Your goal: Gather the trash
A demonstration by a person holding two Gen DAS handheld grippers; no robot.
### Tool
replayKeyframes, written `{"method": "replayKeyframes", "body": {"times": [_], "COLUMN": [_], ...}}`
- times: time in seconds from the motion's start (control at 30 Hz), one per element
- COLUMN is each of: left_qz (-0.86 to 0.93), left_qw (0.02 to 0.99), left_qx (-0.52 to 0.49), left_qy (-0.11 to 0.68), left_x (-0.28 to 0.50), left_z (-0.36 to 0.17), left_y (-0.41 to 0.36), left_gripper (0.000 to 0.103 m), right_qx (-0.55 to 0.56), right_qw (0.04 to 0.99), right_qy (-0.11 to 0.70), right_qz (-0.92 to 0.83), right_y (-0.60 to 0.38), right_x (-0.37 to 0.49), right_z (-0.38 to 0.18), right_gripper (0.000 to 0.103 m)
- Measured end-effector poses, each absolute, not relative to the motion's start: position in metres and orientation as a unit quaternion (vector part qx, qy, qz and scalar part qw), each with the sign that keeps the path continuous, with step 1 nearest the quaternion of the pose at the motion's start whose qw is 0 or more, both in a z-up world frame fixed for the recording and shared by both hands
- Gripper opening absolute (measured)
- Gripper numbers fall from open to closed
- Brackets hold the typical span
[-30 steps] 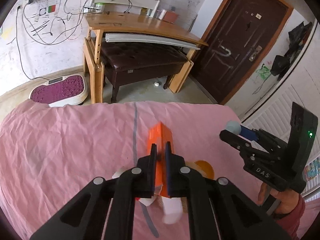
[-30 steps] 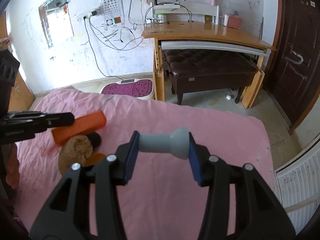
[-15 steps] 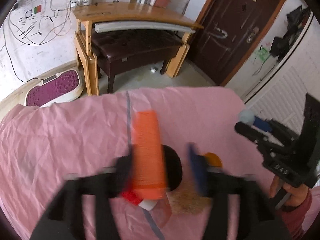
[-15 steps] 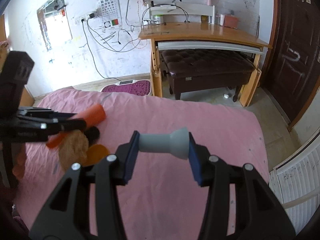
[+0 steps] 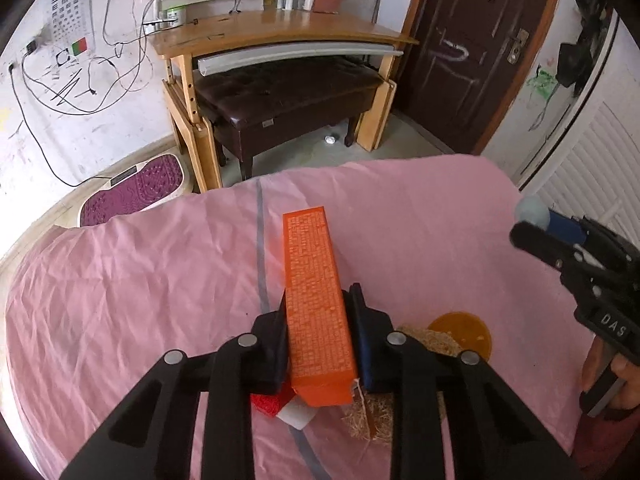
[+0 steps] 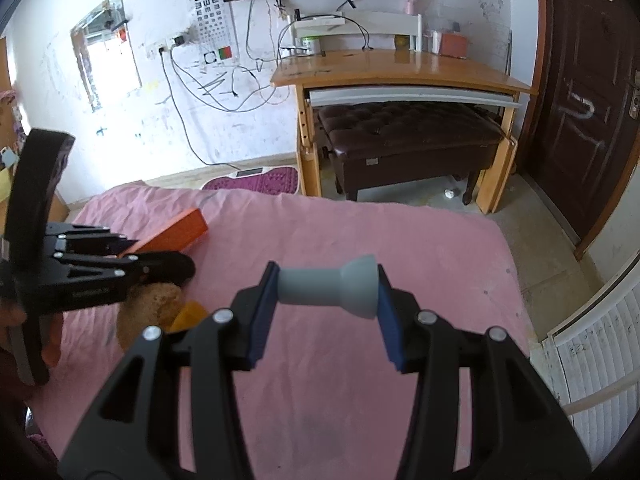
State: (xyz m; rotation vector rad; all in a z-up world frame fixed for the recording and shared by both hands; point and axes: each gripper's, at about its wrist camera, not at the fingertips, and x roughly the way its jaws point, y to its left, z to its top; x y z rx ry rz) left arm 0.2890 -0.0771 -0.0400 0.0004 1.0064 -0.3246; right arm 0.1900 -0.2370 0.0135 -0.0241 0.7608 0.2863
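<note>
Regripping orange box flatwise, left gripper fingers just closing, previously edgewise

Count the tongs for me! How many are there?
2. The left tongs are squeezing the long orange box over the pink sheet. The right tongs hold a grey spool.

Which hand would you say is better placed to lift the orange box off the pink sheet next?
Left: the left gripper has just closed on the orange box. The right gripper already holds a grey spool.
</note>
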Motion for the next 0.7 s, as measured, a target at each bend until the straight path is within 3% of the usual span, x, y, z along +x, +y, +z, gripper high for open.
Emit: {"method": "replayKeyframes", "body": {"times": [0.4, 0.7], "left_qz": [-0.148, -0.213], "left_qw": [0.909, 0.868], "left_qx": [0.047, -0.006], "left_qy": [0.388, 0.449], "left_x": [0.252, 0.231], "left_z": [0.015, 0.005], "left_y": [-0.092, -0.101], "left_gripper": [0.022, 0.022], "right_qx": [0.009, 0.030], "right_qw": [0.934, 0.939], "right_qy": [0.335, 0.321], "right_qz": [0.124, 0.122], "right_y": [-0.266, -0.284], "right_x": [0.153, 0.119], "right_z": [0.031, 0.035], "right_gripper": [0.044, 0.045]}}
